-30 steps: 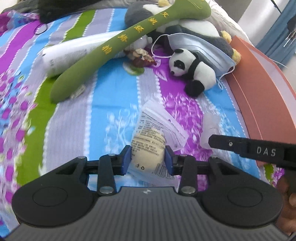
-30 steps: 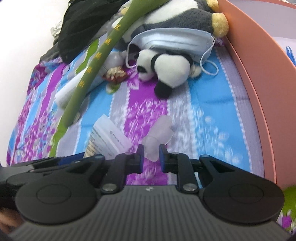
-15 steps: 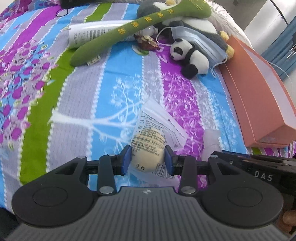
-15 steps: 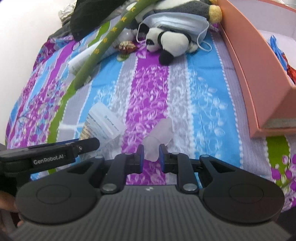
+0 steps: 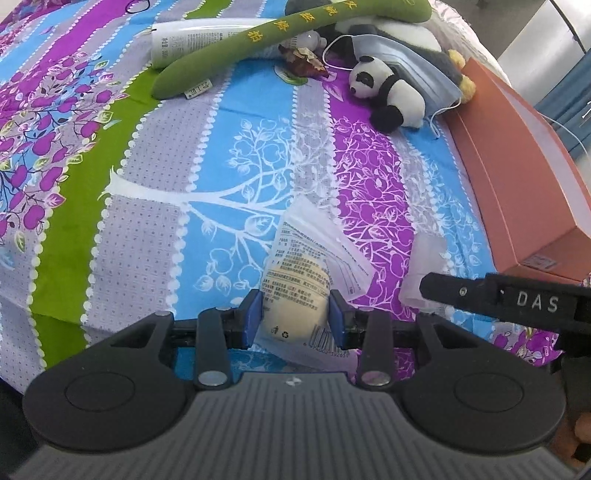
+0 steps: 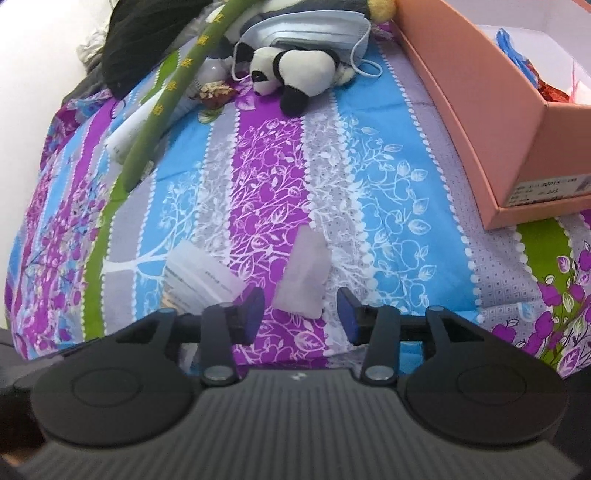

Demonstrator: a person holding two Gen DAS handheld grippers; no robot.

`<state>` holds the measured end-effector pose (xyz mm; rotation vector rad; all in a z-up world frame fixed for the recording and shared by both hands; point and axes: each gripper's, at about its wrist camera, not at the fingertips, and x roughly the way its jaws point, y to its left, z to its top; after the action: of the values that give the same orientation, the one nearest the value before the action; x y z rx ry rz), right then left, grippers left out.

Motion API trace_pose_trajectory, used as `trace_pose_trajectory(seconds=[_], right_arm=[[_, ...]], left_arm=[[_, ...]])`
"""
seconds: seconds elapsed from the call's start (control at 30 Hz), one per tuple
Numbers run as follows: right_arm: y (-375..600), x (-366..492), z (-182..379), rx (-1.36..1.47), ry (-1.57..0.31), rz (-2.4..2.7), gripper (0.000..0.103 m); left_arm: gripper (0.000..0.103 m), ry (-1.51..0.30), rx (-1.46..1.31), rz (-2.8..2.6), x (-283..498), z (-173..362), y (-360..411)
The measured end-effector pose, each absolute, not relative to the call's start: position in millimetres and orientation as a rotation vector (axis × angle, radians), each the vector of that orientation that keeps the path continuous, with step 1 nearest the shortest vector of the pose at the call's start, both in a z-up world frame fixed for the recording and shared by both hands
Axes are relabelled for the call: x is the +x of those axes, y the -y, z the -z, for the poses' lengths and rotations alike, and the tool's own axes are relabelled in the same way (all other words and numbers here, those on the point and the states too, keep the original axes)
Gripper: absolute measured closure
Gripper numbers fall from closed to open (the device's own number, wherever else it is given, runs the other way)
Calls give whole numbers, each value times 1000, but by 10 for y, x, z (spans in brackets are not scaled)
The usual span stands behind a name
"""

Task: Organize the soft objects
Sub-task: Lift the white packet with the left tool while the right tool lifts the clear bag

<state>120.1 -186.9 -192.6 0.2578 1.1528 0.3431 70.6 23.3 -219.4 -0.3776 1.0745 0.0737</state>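
My left gripper (image 5: pixel 294 314) is shut on a clear printed packet holding a pale yellow soft lump (image 5: pixel 295 295); the packet also shows in the right wrist view (image 6: pixel 199 280). My right gripper (image 6: pixel 301 314) is open, and a small translucent plastic piece (image 6: pixel 304 280) lies on the bedspread between its jaws; it shows in the left wrist view (image 5: pixel 424 254) too. At the far end lie a panda plush (image 5: pixel 388 92) (image 6: pixel 291 70), a long green plush (image 5: pixel 266 40) (image 6: pixel 173 92) and a face mask (image 5: pixel 406 70) (image 6: pixel 306 29).
An open orange box (image 6: pixel 476 107) (image 5: pixel 517 166) with items inside stands on the right of the striped bedspread (image 5: pixel 258 155). A white tube (image 5: pixel 195 37), a small brown trinket (image 5: pixel 303 62) and a dark garment (image 6: pixel 147 33) lie near the plush toys.
Both grippers have pulled back from the toys toward the near edge of the bed. My right gripper has opened and let go of the translucent plastic piece. The left still grips the packet.
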Motion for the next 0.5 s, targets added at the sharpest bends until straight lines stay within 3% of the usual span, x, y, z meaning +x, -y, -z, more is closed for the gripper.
trace_pose_trajectory(seconds=[0.4,0.5], right_arm=[[1721,1326,2038,252,-1137,-355,57],[1732,1343,2077,246,-1143,-343,73]], left_arm=[[59,-1070,-386,-92,689,2191,-293],[59,-1064,-391,-95,692,2162,-300]])
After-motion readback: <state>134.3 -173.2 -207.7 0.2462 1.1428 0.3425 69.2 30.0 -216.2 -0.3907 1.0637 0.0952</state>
